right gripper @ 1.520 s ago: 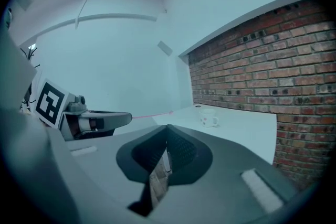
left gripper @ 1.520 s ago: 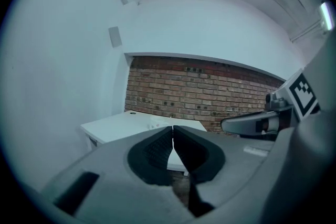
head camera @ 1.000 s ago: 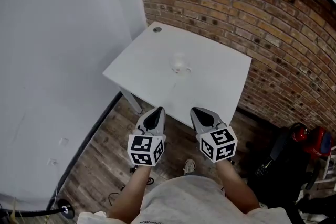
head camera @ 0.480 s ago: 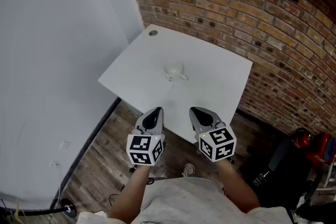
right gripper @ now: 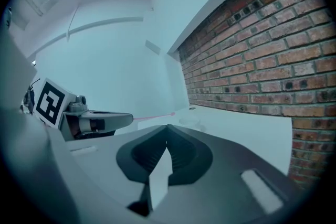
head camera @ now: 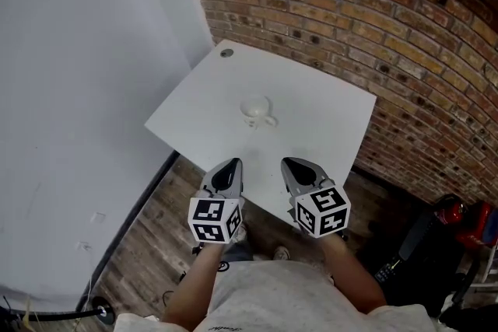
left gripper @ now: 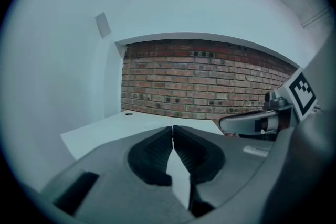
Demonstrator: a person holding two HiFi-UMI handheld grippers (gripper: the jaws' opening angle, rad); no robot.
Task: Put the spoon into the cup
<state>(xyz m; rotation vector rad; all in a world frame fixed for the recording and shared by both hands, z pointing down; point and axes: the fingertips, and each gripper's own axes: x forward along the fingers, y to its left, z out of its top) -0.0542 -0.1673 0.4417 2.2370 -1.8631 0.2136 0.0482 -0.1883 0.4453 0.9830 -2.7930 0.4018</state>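
Plainly nothing of the task is done: the cup point(head camera: 256, 110) stands near the middle of the white counter point(head camera: 323, 101) at the frame's centre, we cannot pick out the spoon in any view, and the left gripper point(head camera: 231, 165) and right gripper point(head camera: 291, 164) hover over the near edge, jaws together on nothing. A brick wall point(head camera: 389, 19) runs behind the far and right edges and a white wall point(head camera: 78, 89) stands off the left, so we judge the near side the open approach.

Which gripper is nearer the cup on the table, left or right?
Left, only slightly. Both hover short of the cup: left gripper just left of it, right gripper farther right.
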